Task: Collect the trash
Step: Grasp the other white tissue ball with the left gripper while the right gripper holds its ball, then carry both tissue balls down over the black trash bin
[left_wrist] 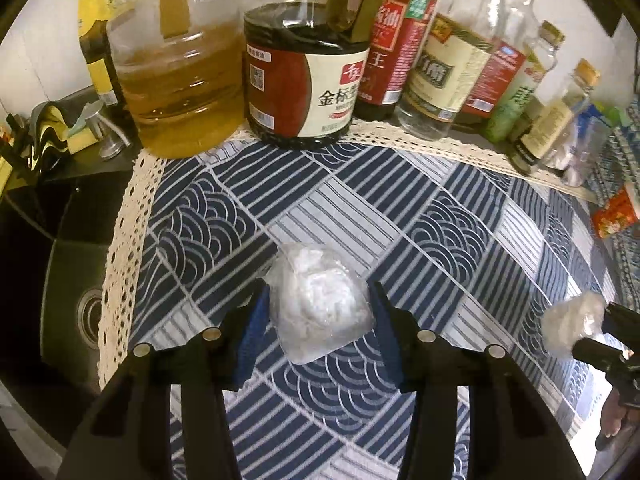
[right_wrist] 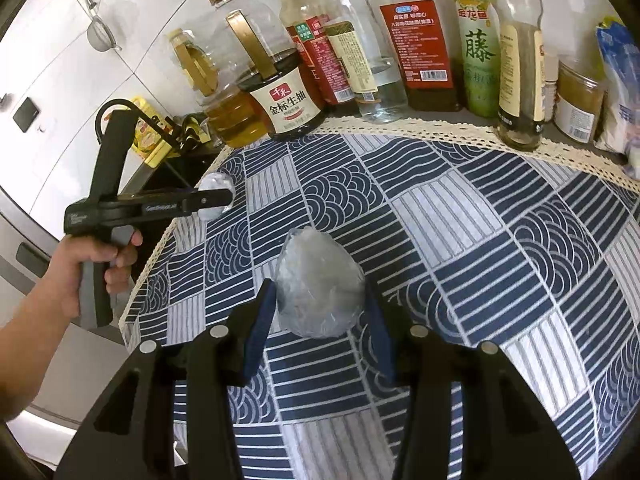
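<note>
Each gripper is shut on a crumpled wad of clear plastic wrap, held above the blue-and-white patterned tablecloth (left_wrist: pixel 400 200). In the left wrist view my left gripper (left_wrist: pixel 320 312) grips its plastic wad (left_wrist: pixel 322 300) between the blue pads. The right gripper's wad (left_wrist: pixel 574 326) shows at the right edge. In the right wrist view my right gripper (right_wrist: pixel 320 304) grips its plastic wad (right_wrist: pixel 318 284). The left gripper (right_wrist: pixel 218 196) shows at the left, held by a hand, with its wad (right_wrist: pixel 216 186) above the cloth's left edge.
Oil, soy sauce and vinegar bottles (left_wrist: pixel 304 76) (right_wrist: pixel 424 40) stand in a row along the back lace edge of the cloth. A dark sink (left_wrist: pixel 72 280) with a drain lies left of the cloth. A red packet (left_wrist: pixel 616 212) lies at the right.
</note>
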`<action>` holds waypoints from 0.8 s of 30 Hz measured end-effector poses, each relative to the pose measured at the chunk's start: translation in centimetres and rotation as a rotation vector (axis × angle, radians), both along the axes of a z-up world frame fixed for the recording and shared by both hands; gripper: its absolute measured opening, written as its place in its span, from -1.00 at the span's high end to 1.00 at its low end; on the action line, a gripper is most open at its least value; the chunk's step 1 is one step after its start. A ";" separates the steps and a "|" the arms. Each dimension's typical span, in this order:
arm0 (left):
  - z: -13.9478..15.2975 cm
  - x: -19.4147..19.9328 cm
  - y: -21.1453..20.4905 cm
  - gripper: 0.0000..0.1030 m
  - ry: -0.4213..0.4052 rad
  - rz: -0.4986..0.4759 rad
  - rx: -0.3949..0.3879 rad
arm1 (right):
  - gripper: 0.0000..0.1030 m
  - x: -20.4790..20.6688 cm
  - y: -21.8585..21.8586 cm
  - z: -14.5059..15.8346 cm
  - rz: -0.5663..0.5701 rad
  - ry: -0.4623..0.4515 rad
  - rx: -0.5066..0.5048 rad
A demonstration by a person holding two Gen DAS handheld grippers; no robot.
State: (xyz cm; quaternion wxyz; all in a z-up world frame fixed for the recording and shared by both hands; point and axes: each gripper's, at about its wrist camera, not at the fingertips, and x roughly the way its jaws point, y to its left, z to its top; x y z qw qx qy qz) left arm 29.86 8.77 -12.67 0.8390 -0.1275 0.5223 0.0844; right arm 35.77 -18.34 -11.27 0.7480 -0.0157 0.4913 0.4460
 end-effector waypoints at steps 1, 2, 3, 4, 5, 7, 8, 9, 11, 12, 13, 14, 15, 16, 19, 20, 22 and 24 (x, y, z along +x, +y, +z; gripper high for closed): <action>0.1 -0.4 -0.2 0.07 -0.004 -0.007 -0.005 | 0.11 -0.3 -0.1 0.1 -0.006 -0.004 -0.003; 0.2 -0.8 -0.3 0.07 -0.007 -0.015 -0.008 | 0.11 -0.9 -0.2 0.3 -0.015 -0.008 -0.007; 0.3 -1.4 -0.5 0.07 -0.011 -0.026 -0.007 | 0.11 -1.3 -0.3 0.4 -0.022 -0.010 -0.008; 0.3 -1.7 -0.6 0.07 -0.013 -0.034 -0.012 | 0.11 -1.9 -0.4 0.5 -0.032 -0.015 -0.013; 0.4 -2.1 -0.7 0.07 -0.014 -0.042 -0.020 | 0.11 -2.4 -0.5 0.7 -0.040 -0.019 -0.018; 0.6 -3.3 -0.9 0.07 -0.022 -0.059 -0.024 | 0.11 -3.7 -0.6 1.0 -0.057 -0.024 -0.021; 0.7 -3.8 -0.9 0.07 -0.027 -0.065 -0.031 | 0.11 -4.4 -0.6 1.2 -0.067 -0.032 -0.026; 0.9 -4.5 -1.0 0.07 -0.034 -0.074 -0.041 | 0.11 -4.9 -0.6 1.4 -0.076 -0.039 -0.030; 1.3 -5.7 -1.2 0.07 -0.046 -0.097 -0.043 | 0.11 -6.3 -0.7 1.8 -0.099 -0.041 -0.029; 1.5 -6.1 -1.3 0.07 -0.051 -0.104 -0.045 | 0.11 -7.1 -0.7 1.9 -0.113 -0.050 -0.034; 1.7 -6.9 -1.4 0.07 -0.056 -0.112 -0.046 | 0.11 -7.8 -0.8 2.1 -0.124 -0.055 -0.035; 2.0 -7.6 -1.6 0.07 -0.061 -0.124 -0.045 | 0.11 -8.3 -0.8 2.3 -0.130 -0.055 -0.033; 2.3 -8.2 -1.8 0.07 -0.067 -0.140 -0.044 | 0.11 -8.9 -0.8 2.4 -0.138 -0.057 -0.033; 2.6 -8.9 -1.8 0.07 -0.073 -0.152 -0.044 | 0.11 -9.8 -0.9 2.6 -0.150 -0.063 -0.035; 3.3 -10.9 -2.1 0.07 -0.091 -0.182 -0.050 | 0.11 -12.0 -1.0 3.1 -0.175 -0.072 -0.031; 3.5 -11.7 -2.2 0.07 -0.098 -0.191 -0.051 | 0.11 -12.6 -1.0 3.3 -0.180 -0.075 -0.030; 3.7 -12.8 -2.4 0.07 -0.106 -0.209 -0.057 | 0.11 -14.2 -0.8 3.6 -0.191 -0.081 -0.028; 3.9 -14.2 -2.6 0.07 -0.115 -0.227 -0.060 | 0.11 -15.5 -0.7 3.9 -0.199 -0.091 -0.027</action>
